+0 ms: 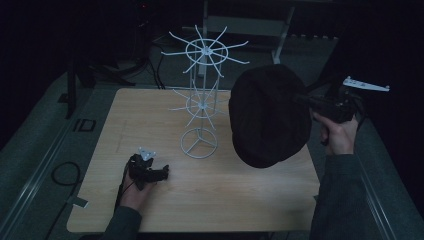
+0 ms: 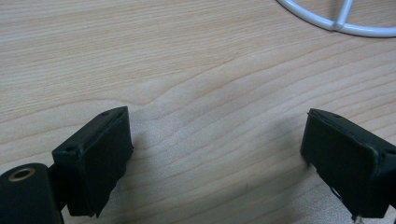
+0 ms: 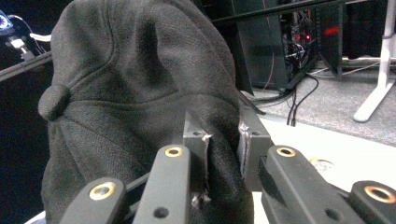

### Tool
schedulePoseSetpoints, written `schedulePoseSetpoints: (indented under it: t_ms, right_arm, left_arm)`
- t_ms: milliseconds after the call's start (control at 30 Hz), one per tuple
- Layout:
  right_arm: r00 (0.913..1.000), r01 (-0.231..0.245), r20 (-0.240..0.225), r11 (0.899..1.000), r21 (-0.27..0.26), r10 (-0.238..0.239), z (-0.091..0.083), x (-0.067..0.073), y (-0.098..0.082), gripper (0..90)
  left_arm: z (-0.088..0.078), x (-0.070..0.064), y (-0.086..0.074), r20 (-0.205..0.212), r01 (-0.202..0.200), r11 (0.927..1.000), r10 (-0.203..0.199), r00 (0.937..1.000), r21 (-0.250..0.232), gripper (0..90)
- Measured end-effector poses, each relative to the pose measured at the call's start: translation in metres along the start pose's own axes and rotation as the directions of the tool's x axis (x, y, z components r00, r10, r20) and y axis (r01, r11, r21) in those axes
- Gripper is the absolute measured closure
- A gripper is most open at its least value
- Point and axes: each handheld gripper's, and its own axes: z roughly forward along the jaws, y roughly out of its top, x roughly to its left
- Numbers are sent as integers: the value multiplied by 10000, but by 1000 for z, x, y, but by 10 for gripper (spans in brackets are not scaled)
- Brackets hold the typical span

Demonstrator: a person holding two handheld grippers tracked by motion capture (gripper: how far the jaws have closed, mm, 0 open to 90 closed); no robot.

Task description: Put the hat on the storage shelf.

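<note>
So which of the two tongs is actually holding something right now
The right tongs, raised beside the white wire rack, are shut on the black cap. The left tongs sit open over the bare wooden table.

Left gripper (image 1: 159,173) — held low at the table surface in the left hand (image 1: 134,192), jaws spread wide apart, nothing between them. Right gripper (image 1: 303,99) — raised in the right hand (image 1: 340,134), jaws pinched together on dark fabric, forearm rising from below.

A light wooden desk (image 1: 210,200) sits on grey flooring (image 1: 40,150). A dark cable loop (image 1: 65,174) lies left of it, and cables (image 3: 299,100) trail beyond.
</note>
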Motion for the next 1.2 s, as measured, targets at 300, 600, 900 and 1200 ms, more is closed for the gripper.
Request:
schedulePoseSetpoints:
  t_ms: [300,600,900,1200]
  right_arm:
    - [9997,-134,-205,9993,-336,127,-4,-1,3,771]
    - [9992,-162,-369,9985,-516,143,-8,0,7,770]
    - [9990,-113,-442,9977,-667,83,-10,3,11,770]
    - [9988,-167,-479,9960,-874,125,-15,3,14,770]
  left_arm:
    - [0,0,0,-1,0,10000,0,10000,-1,94]
    - [0,0,0,0,0,10000,0,10000,1,94]
    - [0,0,0,3,8,10000,-8,10000,1,94]
    - [0,0,0,13,31,10000,-31,10000,-22,94]
